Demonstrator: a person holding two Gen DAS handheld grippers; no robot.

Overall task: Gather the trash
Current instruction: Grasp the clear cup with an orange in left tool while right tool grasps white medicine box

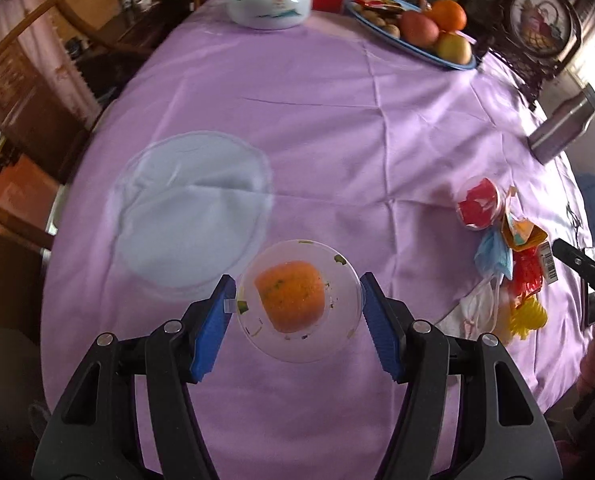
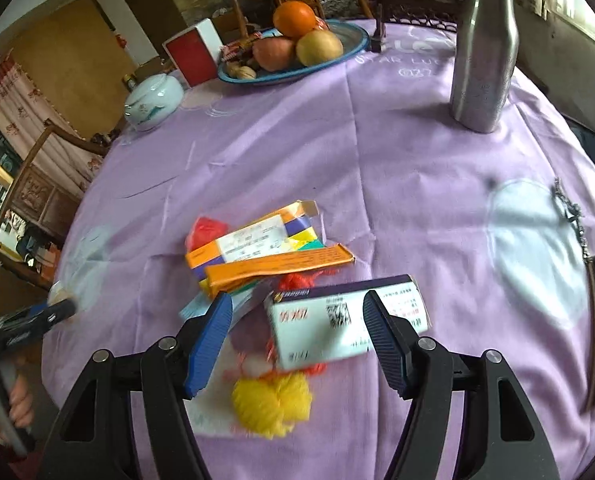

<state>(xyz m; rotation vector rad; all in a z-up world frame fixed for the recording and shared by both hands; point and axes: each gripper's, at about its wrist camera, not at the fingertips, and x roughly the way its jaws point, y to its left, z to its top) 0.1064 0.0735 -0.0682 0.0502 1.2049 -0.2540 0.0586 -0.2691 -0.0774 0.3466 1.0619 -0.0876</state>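
two handheld grippers gather trash on a lilac tablecloth point(image 1: 337, 120).
the left gripper point(image 1: 297, 312) is clamped half-closed on a clear, round plastic cup point(image 1: 297, 300) holding orange residue. the right gripper point(image 2: 297, 332) hangs open, empty, just above a glossy white carton point(image 2: 337, 328) amid crumpled wrappers point(image 2: 257, 248) and yellow mesh point(image 2: 273, 404). likely next: lower it and pinch the carton squarely.

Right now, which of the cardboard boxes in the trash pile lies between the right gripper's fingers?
The white box with the purple top edge, nearest the camera. The orange boxes lie farther back, beyond the fingertips.
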